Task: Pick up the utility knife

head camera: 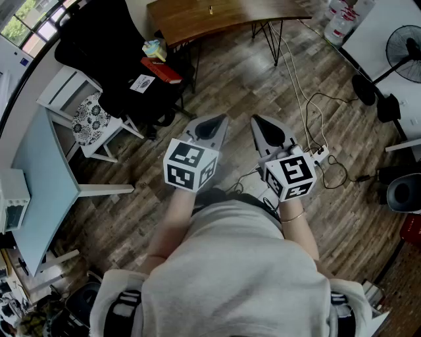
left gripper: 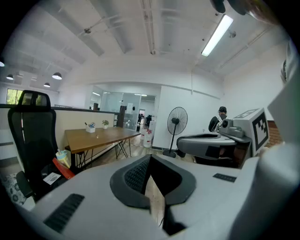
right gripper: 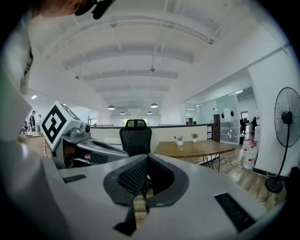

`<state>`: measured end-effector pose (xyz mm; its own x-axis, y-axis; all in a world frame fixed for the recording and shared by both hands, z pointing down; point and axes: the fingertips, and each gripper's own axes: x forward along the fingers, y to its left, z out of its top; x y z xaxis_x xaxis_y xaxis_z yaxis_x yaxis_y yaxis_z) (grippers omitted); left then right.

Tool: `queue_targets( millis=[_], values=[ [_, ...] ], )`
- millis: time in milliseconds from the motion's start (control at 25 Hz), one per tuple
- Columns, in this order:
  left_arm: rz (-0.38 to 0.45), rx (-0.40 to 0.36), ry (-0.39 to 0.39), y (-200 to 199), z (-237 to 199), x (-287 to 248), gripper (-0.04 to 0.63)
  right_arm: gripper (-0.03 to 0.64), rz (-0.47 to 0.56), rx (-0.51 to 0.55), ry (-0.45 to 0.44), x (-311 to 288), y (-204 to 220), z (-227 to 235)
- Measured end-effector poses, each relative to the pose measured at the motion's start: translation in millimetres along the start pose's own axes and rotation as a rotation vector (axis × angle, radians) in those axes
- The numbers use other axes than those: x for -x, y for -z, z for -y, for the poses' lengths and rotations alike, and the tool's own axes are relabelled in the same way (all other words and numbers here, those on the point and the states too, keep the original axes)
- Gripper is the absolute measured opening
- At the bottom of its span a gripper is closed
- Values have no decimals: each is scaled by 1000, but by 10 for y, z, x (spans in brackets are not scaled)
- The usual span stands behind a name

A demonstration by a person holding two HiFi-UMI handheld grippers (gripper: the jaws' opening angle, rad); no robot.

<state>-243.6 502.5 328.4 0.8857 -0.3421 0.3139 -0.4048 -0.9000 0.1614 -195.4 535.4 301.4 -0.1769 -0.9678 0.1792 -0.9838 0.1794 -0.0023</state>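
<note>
Centre of head view: your left gripper (head camera: 212, 126) and right gripper (head camera: 268, 133) side by side, both with jaws pressed together, nothing pinched. Beyond them just wood floor (head camera: 250, 72). Utility knife not in any view, so no direction, long axis or nearer hand to call. My guess: check wooden table (head camera: 223, 23), top of frame.

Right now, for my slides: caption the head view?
Left claw and right claw, both shut and empty, over wood floor near desk.
</note>
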Motion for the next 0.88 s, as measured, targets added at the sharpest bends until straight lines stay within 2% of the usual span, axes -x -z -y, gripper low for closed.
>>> queue_targets(
  millis=[240,600,680,800,880],
  values=[
    [9,11,0,-27,-80,20,12,11,-10,1,-28,-67,-2,-62],
    [44,20,62,-35,-101,119,12,11,17,18,-18,-170,-71,-186],
    [74,21,86,-71,-120,166,12,11,24,15,-21,-201,-80,-230],
    [177,39,165,-194,-125,274,14,12,24,18,-15,-261,-77,-279],
    [215,49,182,-226,-183,329,14,12,29,15,-14,-303,-70,-311]
  ],
)
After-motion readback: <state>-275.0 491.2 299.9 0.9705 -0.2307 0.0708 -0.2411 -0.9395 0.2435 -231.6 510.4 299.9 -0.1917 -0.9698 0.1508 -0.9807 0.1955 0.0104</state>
